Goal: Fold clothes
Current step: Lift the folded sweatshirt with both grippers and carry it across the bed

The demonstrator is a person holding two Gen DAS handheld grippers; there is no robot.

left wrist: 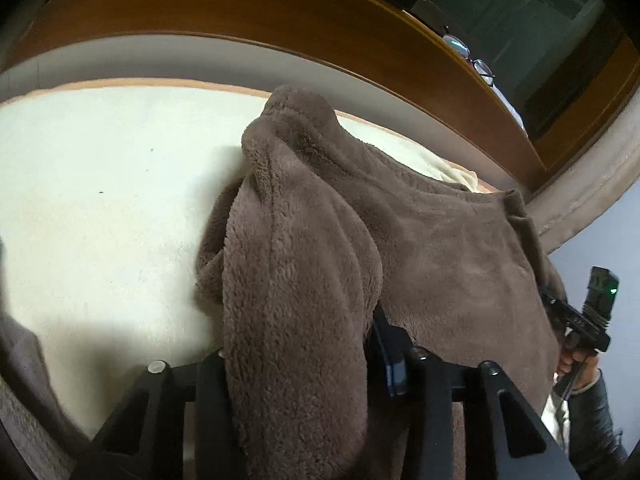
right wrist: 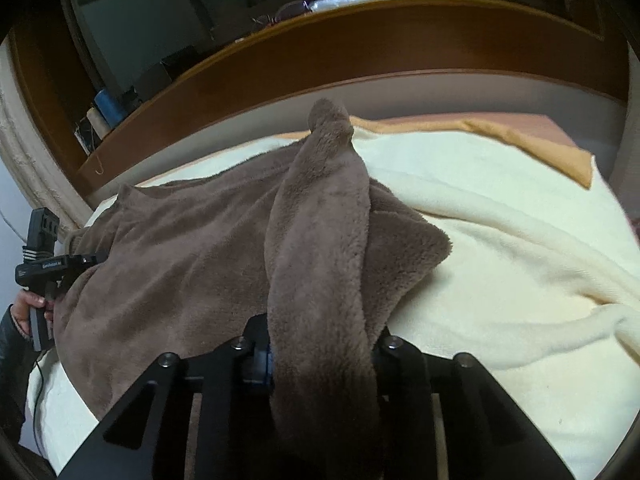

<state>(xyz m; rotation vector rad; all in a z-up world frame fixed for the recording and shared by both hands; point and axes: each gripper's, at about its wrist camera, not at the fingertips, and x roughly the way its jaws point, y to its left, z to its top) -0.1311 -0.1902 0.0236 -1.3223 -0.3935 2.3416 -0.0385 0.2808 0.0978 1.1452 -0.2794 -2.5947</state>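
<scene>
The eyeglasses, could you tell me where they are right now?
The eyeglasses lie on the wooden headboard ledge, upper right in the left wrist view, beyond the brown fleece garment.

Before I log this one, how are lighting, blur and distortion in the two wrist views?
Left wrist: strong fisheye bending of the wooden headboard; the brown fleece garment is sharp and evenly lit, with a soft shadow on the cream blanket at lower left. Right wrist: same bowing, dark vignetted corners, the garment is clear, and the shelf behind is dim.

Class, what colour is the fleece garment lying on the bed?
Plain taupe brown fleece garment, no pattern; the right wrist view shows it best.
</scene>
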